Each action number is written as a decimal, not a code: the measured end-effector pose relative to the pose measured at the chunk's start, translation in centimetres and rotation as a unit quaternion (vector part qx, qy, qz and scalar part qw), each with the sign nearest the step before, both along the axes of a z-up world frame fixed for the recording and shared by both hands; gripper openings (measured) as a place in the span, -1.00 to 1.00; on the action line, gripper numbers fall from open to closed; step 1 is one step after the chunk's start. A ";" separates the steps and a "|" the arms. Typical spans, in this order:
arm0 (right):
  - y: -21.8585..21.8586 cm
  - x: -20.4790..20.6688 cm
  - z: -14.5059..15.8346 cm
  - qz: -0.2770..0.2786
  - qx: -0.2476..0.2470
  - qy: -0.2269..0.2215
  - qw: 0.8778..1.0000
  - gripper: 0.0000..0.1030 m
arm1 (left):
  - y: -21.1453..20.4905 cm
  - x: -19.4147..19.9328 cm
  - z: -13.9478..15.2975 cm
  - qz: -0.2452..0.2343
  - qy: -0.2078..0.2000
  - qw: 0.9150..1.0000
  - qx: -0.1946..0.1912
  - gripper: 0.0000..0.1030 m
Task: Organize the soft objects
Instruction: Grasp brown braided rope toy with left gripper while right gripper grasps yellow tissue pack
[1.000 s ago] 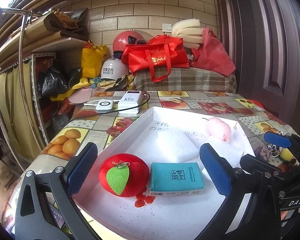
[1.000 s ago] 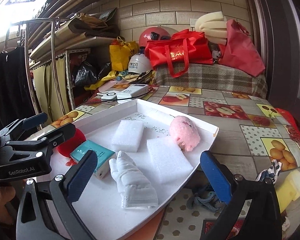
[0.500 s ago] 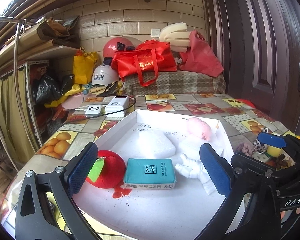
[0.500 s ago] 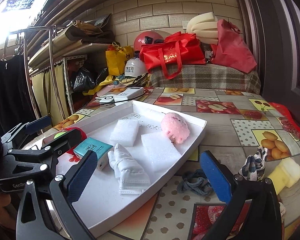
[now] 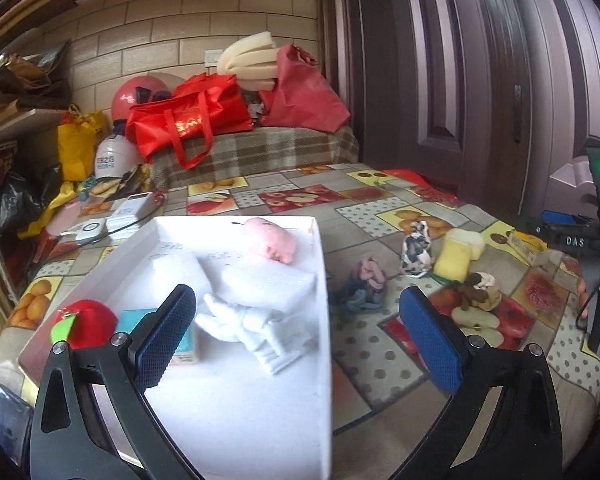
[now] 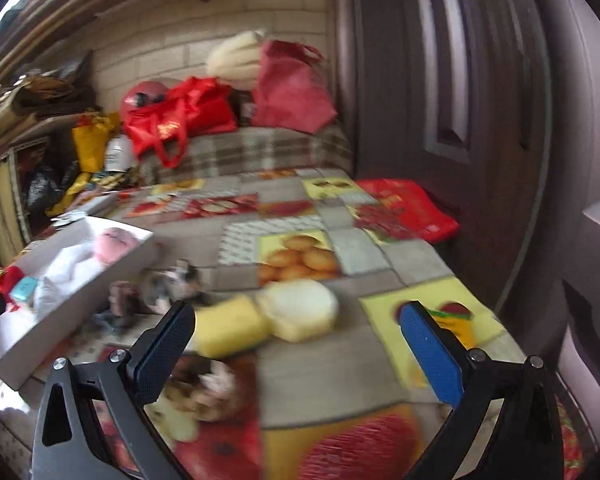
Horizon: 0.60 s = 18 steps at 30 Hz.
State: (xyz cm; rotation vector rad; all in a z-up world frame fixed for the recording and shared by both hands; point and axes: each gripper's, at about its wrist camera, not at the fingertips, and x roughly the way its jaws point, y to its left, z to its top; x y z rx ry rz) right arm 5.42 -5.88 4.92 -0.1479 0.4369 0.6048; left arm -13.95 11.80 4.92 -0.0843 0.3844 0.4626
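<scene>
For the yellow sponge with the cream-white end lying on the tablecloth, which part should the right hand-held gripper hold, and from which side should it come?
Grip the yellow sponge across its yellow body, not the wider cream end. It lies on its side, directly ahead of the open right hand-held gripper, so a straight approach from the near side, coming down over it, looks best. The soft body should compress between the pads. The right wrist view is blurred, so its exact edges are uncertain.

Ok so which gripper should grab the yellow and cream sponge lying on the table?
Right. The right gripper, open, has the yellow and cream sponge between its fingers; the left gripper hovers over the white tray.

Bare tablecloth [image 5: 380,364] beside white tray [image 5: 327,344]
</scene>
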 end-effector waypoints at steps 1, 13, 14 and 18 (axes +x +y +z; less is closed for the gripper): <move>-1.9 1.4 0.0 -0.029 0.006 0.015 0.999 1.00 | -0.3 0.6 -0.1 -0.008 0.004 1.000 -0.005 0.99; -4.1 5.4 -1.8 -0.079 -0.049 0.107 0.990 1.00 | -5.6 10.9 -1.0 -0.127 0.080 0.989 -0.004 0.99; -4.0 5.6 -1.9 -0.080 -0.054 0.111 0.989 1.00 | -6.3 11.6 -1.1 -0.153 0.086 0.984 -0.004 0.99; -4.4 7.4 -2.8 -0.074 -0.049 0.159 0.983 1.00 | -9.3 14.5 -2.0 -0.201 0.140 0.969 0.019 0.99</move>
